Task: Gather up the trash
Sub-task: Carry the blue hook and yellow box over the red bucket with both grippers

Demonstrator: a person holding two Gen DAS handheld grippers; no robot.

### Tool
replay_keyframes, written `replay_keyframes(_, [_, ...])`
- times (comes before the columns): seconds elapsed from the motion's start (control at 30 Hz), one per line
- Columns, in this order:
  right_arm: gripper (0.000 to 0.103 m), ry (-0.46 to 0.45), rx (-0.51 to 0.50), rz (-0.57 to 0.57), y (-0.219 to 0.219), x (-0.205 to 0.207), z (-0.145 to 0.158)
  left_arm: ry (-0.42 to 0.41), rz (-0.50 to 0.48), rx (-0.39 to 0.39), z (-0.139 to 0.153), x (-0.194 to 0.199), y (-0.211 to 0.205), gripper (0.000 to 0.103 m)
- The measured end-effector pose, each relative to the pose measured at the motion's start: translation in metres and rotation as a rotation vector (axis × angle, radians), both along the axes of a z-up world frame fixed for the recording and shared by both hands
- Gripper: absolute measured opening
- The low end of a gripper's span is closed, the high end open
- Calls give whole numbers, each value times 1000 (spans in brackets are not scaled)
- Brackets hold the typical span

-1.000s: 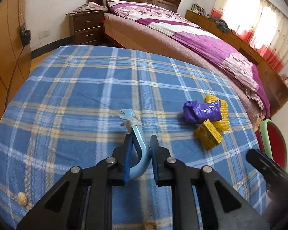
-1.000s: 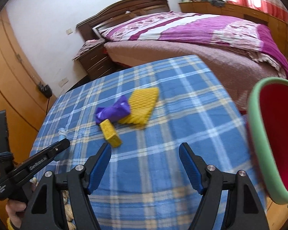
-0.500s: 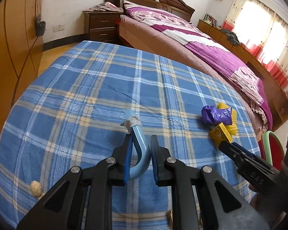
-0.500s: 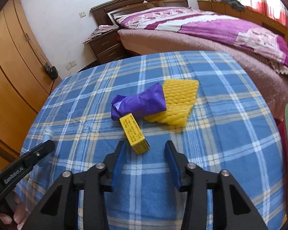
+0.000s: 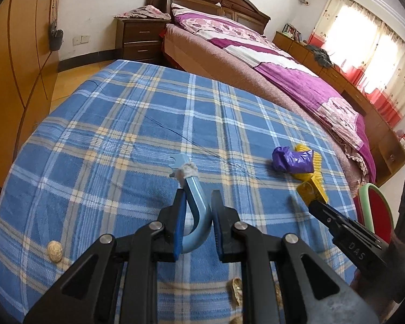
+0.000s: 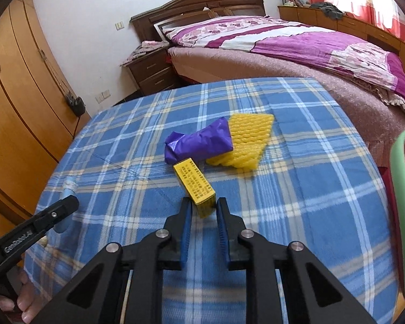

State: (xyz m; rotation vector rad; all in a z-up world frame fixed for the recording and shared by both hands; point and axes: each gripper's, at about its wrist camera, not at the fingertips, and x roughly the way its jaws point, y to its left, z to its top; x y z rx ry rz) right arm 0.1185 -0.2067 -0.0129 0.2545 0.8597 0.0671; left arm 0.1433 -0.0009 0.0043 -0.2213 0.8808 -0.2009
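1. The desk (image 6: 297,189) under a blue plaid cloth carries the trash; a red bin with a green rim (image 6: 402,202) stands off its right edge.
2. Beyond the yellow box (image 6: 195,186), touching it, lie a purple wrapper (image 6: 199,143) and a yellow foam net (image 6: 248,140).
3. The right gripper (image 6: 203,210), a second ago wide and short of the box, now straddles its near end, jaws closing: pickup looks imminent.
4. The left gripper (image 5: 197,210) still clamps a blue curved handle (image 5: 199,216), left of the box.
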Motion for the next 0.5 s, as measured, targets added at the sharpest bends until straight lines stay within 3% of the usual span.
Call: replay_keyframes(0.5, [21,-102,64,-76,-22,-75,40,-48,-59,-36,26,-33,-13,18])
